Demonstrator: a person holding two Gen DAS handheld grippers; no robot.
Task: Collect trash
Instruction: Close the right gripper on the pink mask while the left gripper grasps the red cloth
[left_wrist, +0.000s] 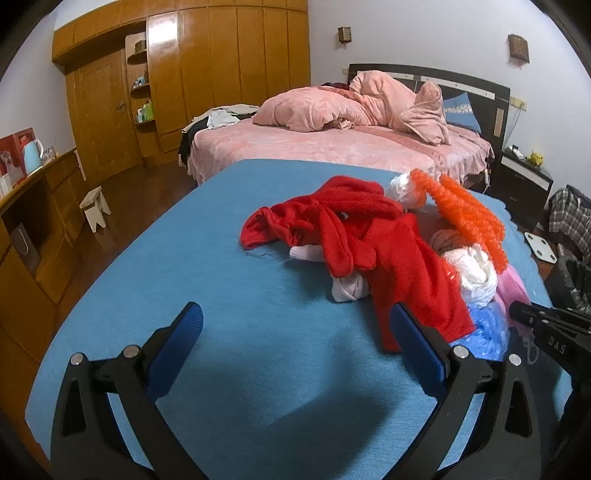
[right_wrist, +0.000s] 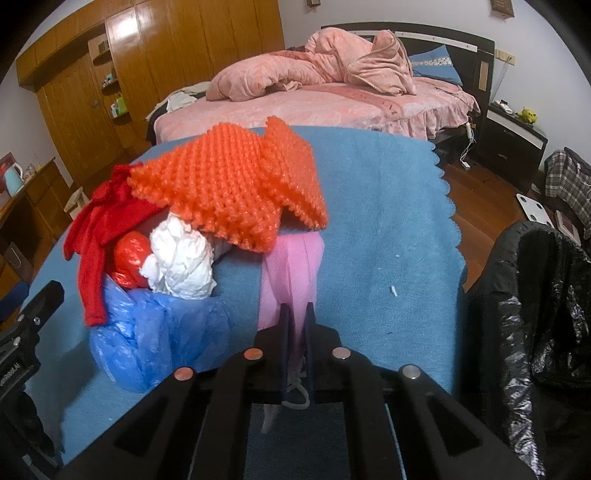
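Observation:
A heap lies on a table under a blue cloth (left_wrist: 221, 240): red cloth (left_wrist: 369, 240), orange foam netting (right_wrist: 236, 184), a white crumpled wad (right_wrist: 181, 258), a red plastic wad (right_wrist: 129, 262), a blue plastic bag (right_wrist: 147, 332) and a pink face mask (right_wrist: 291, 266). My right gripper (right_wrist: 296, 314) is shut on the pink mask's near end, its white ear loop hanging between the fingers. My left gripper (left_wrist: 295, 328) is open and empty above the cloth, left of the heap. The right gripper's body (left_wrist: 546, 325) shows in the left wrist view.
A bin lined with a black bag (right_wrist: 535, 314) stands at the table's right edge. Small white scraps (right_wrist: 393, 291) lie on the cloth. Behind are a pink bed (left_wrist: 332, 140), a wooden wardrobe (left_wrist: 203, 74), a nightstand (right_wrist: 513, 140) and a white stool (left_wrist: 95, 206).

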